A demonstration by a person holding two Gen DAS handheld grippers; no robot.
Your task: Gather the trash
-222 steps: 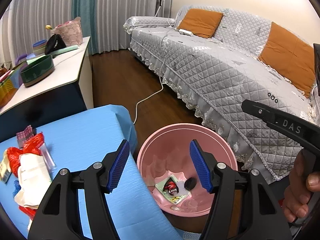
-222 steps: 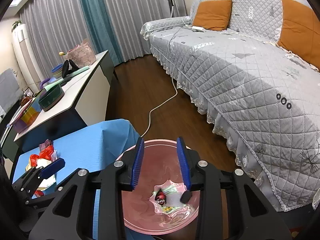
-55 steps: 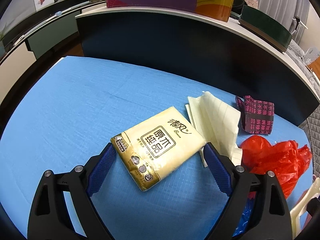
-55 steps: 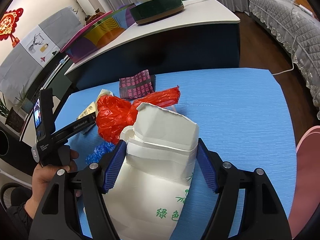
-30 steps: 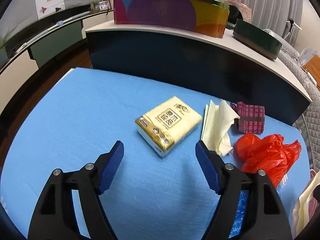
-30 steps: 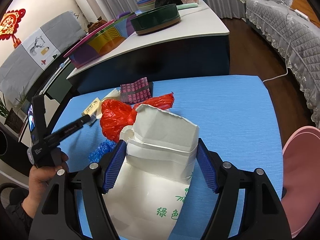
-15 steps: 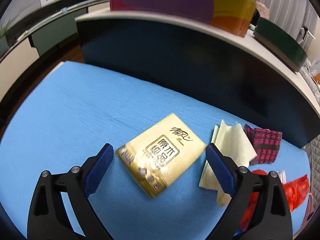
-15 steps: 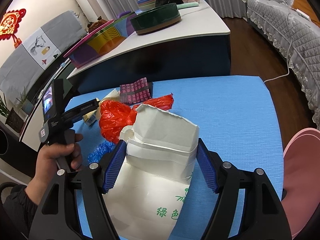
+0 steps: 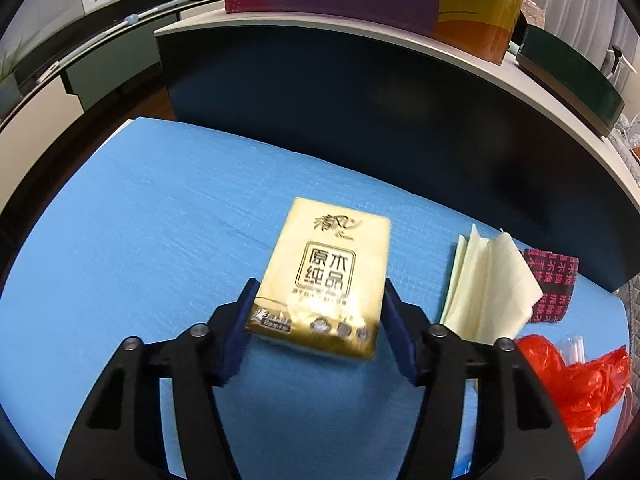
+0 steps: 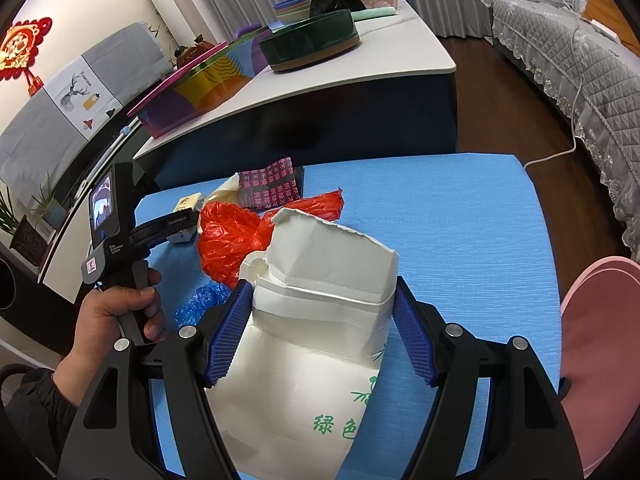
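Left hand-held gripper (image 9: 318, 322) down on the blue-covered bench (image 9: 160, 220), jaws closing around the near end of a yellow tissue pack (image 9: 326, 278), blue pads against both of its sides. Pale folded napkin (image 9: 488, 284) just right of the pack, a dark wrapper with pink print (image 9: 554, 286) touching the napkin's far edge, crumpled red plastic bag (image 9: 580, 376) nearer the right rim.

Right hand-held gripper (image 10: 320, 332) partly open, pads against both sides of a white paper bag (image 10: 320, 320) with green print, torn open at the top; inside of the bag not visible. Red bag just behind it, blue plastic scrap (image 10: 200, 300) to its left. Pink bin (image 10: 600, 340) at the bench's right edge, contents out of view. A person's hand (image 10: 116, 312) gripping the left tool's handle.

On the white counter behind: green round tin (image 10: 310, 46), multicoloured box (image 10: 200, 84).
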